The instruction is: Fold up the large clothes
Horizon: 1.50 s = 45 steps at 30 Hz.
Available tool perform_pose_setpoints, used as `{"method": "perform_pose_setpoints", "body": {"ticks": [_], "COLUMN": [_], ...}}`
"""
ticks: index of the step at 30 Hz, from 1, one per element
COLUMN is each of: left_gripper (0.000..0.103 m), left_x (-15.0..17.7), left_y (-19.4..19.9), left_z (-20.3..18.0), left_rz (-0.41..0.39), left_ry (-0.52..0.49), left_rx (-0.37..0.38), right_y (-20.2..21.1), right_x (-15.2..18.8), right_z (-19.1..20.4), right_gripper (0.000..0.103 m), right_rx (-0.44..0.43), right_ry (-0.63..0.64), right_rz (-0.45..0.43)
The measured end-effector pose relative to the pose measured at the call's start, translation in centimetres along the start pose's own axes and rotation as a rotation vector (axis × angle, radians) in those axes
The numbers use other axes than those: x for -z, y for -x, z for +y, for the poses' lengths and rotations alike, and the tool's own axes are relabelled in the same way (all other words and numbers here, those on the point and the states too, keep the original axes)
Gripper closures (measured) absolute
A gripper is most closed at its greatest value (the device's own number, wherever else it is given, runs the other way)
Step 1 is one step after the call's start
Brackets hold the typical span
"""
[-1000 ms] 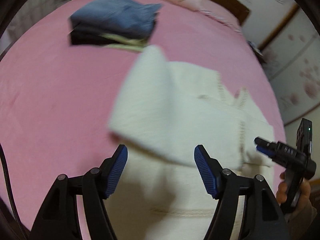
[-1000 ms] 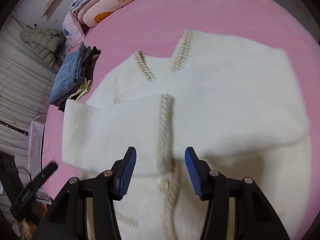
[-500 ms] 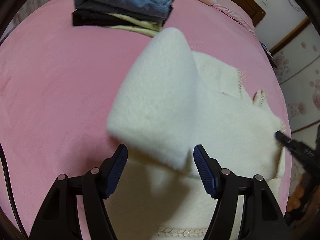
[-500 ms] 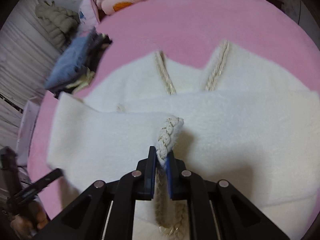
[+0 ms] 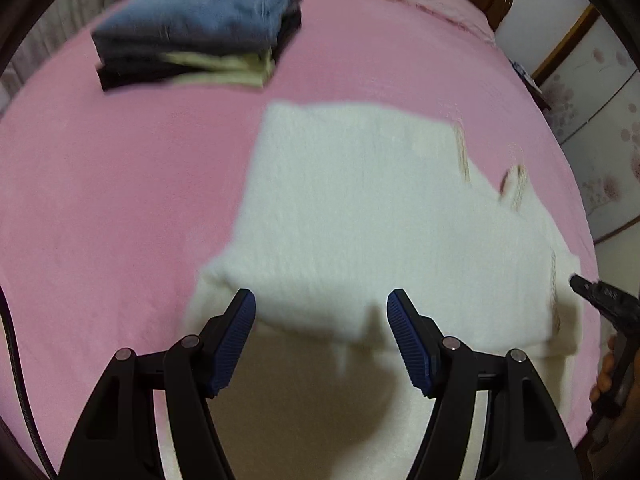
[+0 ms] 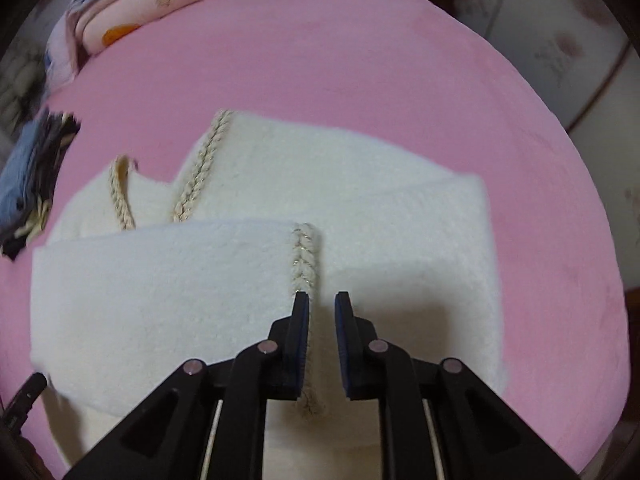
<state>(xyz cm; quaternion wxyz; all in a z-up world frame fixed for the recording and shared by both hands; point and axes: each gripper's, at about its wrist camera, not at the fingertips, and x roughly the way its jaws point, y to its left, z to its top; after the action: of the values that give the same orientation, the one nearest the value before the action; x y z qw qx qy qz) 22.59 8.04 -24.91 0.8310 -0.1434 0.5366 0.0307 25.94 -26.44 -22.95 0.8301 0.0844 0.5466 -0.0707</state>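
A large white fleece cardigan (image 5: 372,208) with braided gold trim lies on the pink bed, both sleeves folded across its front. It also shows in the right wrist view (image 6: 248,272). My left gripper (image 5: 320,308) is open and empty, hovering over the folded sleeve's near edge. My right gripper (image 6: 322,300) has its jaws slightly apart around the sleeve's braided cuff (image 6: 303,256), with a small gap on each side. The right gripper also shows at the right edge of the left wrist view (image 5: 600,300).
A stack of folded clothes (image 5: 196,40), blue on top, sits at the far left of the pink bed (image 5: 100,200); it also shows in the right wrist view (image 6: 28,180). Pink pillows (image 6: 132,4) lie at the headboard. A floral wardrobe (image 5: 600,120) stands to the right.
My right gripper closed on the braided cuff, then let go, and its jaws now stand slightly apart. The raised sleeve has come down flat across the cardigan. My left gripper stayed open.
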Motion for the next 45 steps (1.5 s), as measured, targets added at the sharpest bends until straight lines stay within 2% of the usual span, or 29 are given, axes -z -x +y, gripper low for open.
{"method": "perform_pose_setpoints", "body": {"ticks": [2,4,7,9,11,13,14,16,18,19,21,22,24,25,26,27,28,29,31,33,38,39,41,45], "left_gripper": [0.036,0.036,0.036,0.036,0.036,0.036,0.036,0.035,0.029,0.029,0.029,0.029,0.029,0.029,0.029,0.029,0.028,0.028,0.026,0.024,0.023,0.023,0.023,0.022], "left_x": [-0.8,-1.8,-2.8,-3.3,-3.3,-3.4,-3.5,-3.6,-3.8,-4.0,-4.3,-4.6,-4.8,-4.9,-5.0,-5.2,-5.2,-5.3,-5.2,-4.8,-2.9,-2.5,-1.6,-0.1], "left_y": [1.5,1.6,-0.6,-2.7,-5.8,-7.8,-8.4,-8.8,-8.8,-8.9,-8.9,-8.9,-8.7,-8.8,-8.8,-8.7,-8.5,-8.3,-7.5,-6.7,-4.6,-4.1,-3.4,-1.9], "left_z": [-0.7,-2.0,-4.6,-5.9,-6.8,-7.1,-7.2,-7.0,-6.6,-6.2,-5.2,-4.6,-3.7,-3.4,-3.3,-3.5,-3.6,-3.7,-3.8,-3.7,-3.5,-3.4,-2.9,-1.0], "left_rz": [-0.067,-0.085,-0.085,-0.074,-0.035,-0.022,-0.031,-0.057,-0.073,-0.079,-0.085,-0.087,-0.088,-0.082,-0.075,-0.067,-0.057,-0.047,-0.029,-0.021,0.01,0.015,0.026,0.037], "left_ry": [-0.021,-0.049,-0.102,-0.116,-0.116,-0.139,-0.159,-0.2,-0.233,-0.242,-0.247,-0.245,-0.246,-0.246,-0.245,-0.243,-0.238,-0.23,-0.198,-0.166,-0.135,-0.132,-0.126,-0.088], "left_rx": [0.01,0.055,0.105,0.107,0.09,0.037,0.017,0.005,-0.008,-0.016,-0.027,-0.027,-0.049,-0.051,-0.055,-0.062,-0.069,-0.077,-0.078,-0.064,-0.053,-0.053,-0.059,-0.078], "right_y": [1.3,2.1,2.0,1.2,-0.1,-2.2,-3.4,-4.7,-4.8,-4.8,-5.2,-5.4,-5.6,-5.4,-5.2,-4.7,-4.5,-4.2,-3.1,-2.2,-0.6,-0.3,0.0,0.0], "right_x": [0.6,1.2,2.0,3.0,3.7,4.1,3.9,3.1,2.2,1.8,1.1,0.8,0.3,0.2,0.1,0.1,0.1,0.1,0.3,0.8,2.5,3.0,3.9,4.9], "right_z": [0.6,2.3,7.7,11.2,13.6,15.1,14.9,12.8,10.0,8.7,5.5,3.8,0.3,-0.2,-0.1,0.4,0.6,0.6,-0.1,-0.1,0.9,0.6,-0.1,-1.9], "right_gripper": [0.09,0.09,0.09,0.09,0.09,0.09,0.091,0.103,0.103,0.103,0.103,0.103,0.103,0.103,0.103,0.103,0.097,0.096,0.096,0.096,0.092,0.091,0.081,0.079], "right_rx": [-0.05,-0.134,-0.241,-0.284,-0.305,-0.247,-0.194,-0.182,-0.154,-0.107,0.09,0.095,-0.039,-0.065,-0.055,0.014,0.081,0.097,-0.037,-0.1,-0.109,-0.104,-0.092,-0.092], "right_ry": [-0.003,0.029,0.139,0.226,0.284,0.325,0.324,0.293,0.27,0.268,0.255,0.233,0.159,0.161,0.182,0.207,0.21,0.197,0.11,0.054,0.07,0.074,0.069,0.018], "right_rz": [-0.045,-0.062,-0.064,-0.056,-0.058,-0.056,-0.057,-0.082,-0.108,-0.121,-0.142,-0.139,-0.115,-0.103,-0.1,-0.098,-0.091,-0.076,-0.054,-0.051,-0.053,-0.056,-0.054,-0.028]}}
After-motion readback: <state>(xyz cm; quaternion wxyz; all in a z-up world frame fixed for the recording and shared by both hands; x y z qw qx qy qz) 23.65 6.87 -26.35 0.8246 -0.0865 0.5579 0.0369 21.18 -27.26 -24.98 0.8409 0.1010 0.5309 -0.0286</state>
